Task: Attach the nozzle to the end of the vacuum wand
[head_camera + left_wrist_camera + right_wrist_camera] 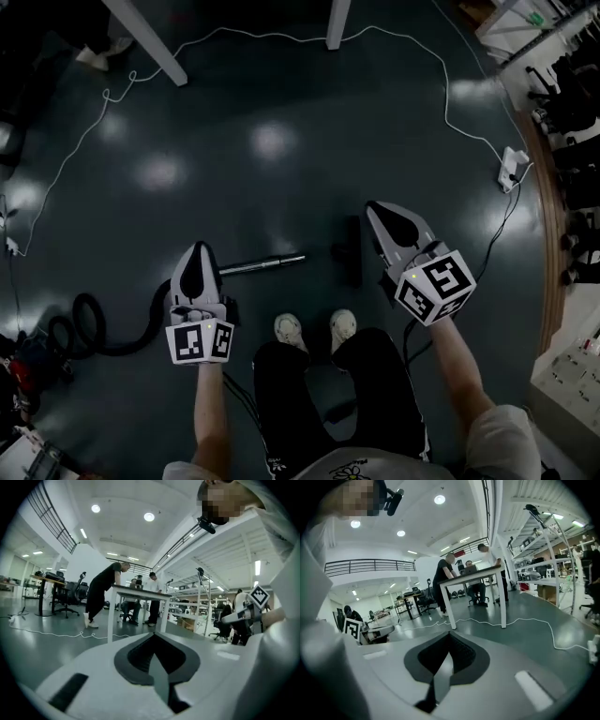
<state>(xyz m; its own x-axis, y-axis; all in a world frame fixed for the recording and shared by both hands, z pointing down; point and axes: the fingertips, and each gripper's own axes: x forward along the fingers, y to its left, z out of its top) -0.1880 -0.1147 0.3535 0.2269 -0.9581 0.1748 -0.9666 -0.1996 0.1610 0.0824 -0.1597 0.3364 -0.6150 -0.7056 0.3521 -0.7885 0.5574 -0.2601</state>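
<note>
Both bare forearms reach up from the bottom edge of the head view, on either side of the person's dark trousers and pale shoes point(289, 328). The left tool point(198, 258) is at lower centre-left and points toward the top of the frame. The right tool point(382, 216) is right of centre and slants to the upper left. In each tool's own view the jaws are pressed together with nothing between them, and the tools point out over the room, slightly downward. Each tool carries a cube point(200, 340) with black-and-white square markers at its rear.

The wand point(267, 264), a bright metal tube, lies on the dark floor point(281, 141) between the two tools. Its left end runs behind the left tool. A black hose point(94, 328) coils away at lower left. The nozzle point(352, 251) is a dark piece lying on the floor just left of the right tool. It is apart from the wand's free end, and its shape is hard to make out.

A white cable point(441, 70) loops across the top of the frame to a power strip point(511, 169) at right. In the left gripper view, people stand around a white worktop point(140, 592) at mid-frame.
</note>
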